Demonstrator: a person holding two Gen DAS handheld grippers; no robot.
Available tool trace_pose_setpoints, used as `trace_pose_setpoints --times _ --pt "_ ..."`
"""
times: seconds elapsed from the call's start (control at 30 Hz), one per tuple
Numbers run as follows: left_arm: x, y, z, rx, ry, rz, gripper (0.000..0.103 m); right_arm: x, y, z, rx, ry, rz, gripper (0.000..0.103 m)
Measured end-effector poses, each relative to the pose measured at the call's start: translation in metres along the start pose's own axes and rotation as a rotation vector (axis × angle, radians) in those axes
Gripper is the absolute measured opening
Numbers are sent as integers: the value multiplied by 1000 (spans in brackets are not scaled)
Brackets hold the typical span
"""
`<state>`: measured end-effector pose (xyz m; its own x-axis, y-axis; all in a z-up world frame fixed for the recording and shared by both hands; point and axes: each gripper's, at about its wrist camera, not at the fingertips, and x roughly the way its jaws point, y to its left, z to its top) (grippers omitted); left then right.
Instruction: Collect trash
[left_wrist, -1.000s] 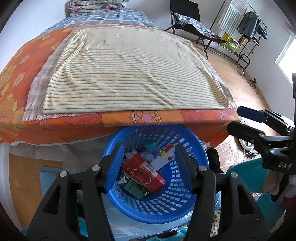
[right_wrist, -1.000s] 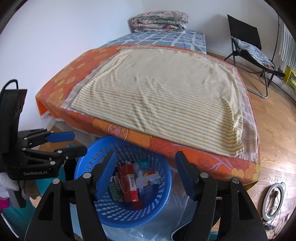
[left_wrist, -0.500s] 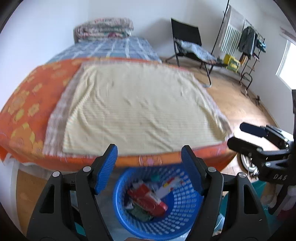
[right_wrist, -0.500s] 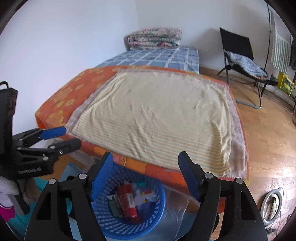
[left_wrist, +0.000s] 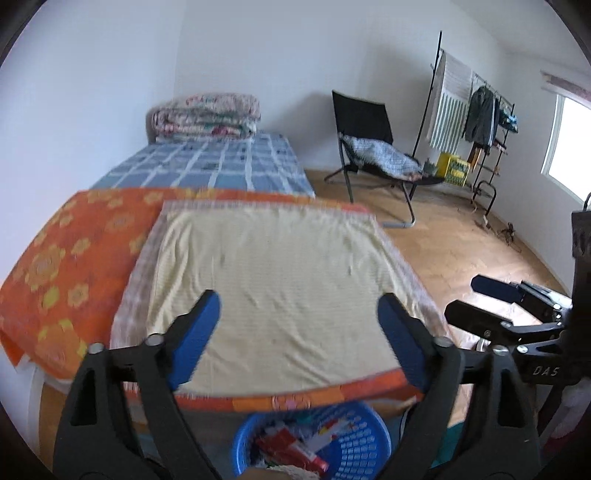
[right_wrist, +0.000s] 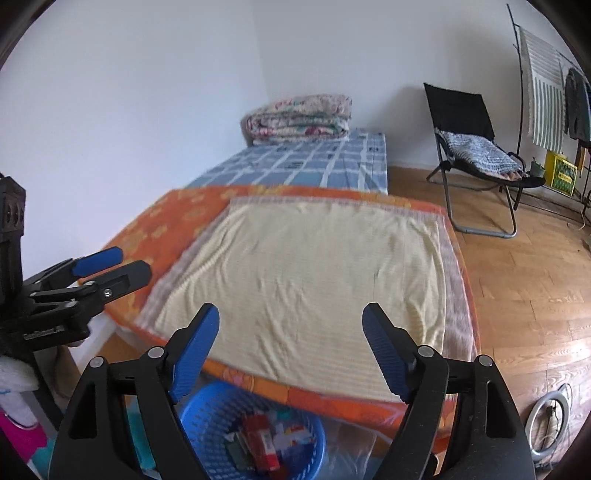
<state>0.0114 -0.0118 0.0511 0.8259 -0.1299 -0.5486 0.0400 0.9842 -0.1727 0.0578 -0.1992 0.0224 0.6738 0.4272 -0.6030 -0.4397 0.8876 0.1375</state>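
Between the wide-spread pads of the left claw (left_wrist: 297, 339): nothing, jaws just opened further. Same for the right claw (right_wrist: 290, 347) (empty, jaws just widened too). Below both, at 6 o'clock: blue basket (left_wrist: 354, 435) at the bed's foot, holding red cartons (left_wrist: 291, 448) and wrappers (right_wrist: 286, 434). Beyond, toward 12 o'clock: striped cloth (left_wrist: 273, 295) on the orange bedspread (left_wrist: 74, 251), bare of litter. Collection seemingly finished; nothing visibly left to gather.
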Motion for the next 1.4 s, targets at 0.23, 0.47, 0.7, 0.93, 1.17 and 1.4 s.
trace_pose_setpoints --times 0.23,0.47,0.7,0.93,1.17,1.4 --pt "-2 1 41 9 -77 29 100 6 -14 28 13 -55 -21 80" --pt "8 13 49 -12 -89 80 103 24 -27 38 42 -56 2 80" --pt "30 26 42 3 -51 122 103 41 -27 44 16 -47 4 80" --pt "49 33 33 28 -5 166 103 66 -33 46 40 13 18 80" --pt "61 35 26 41 34 182 103 71 -32 47 34 14 16 80" --pt "62 34 25 41 37 181 103 71 -31 44 29 20 0 80"
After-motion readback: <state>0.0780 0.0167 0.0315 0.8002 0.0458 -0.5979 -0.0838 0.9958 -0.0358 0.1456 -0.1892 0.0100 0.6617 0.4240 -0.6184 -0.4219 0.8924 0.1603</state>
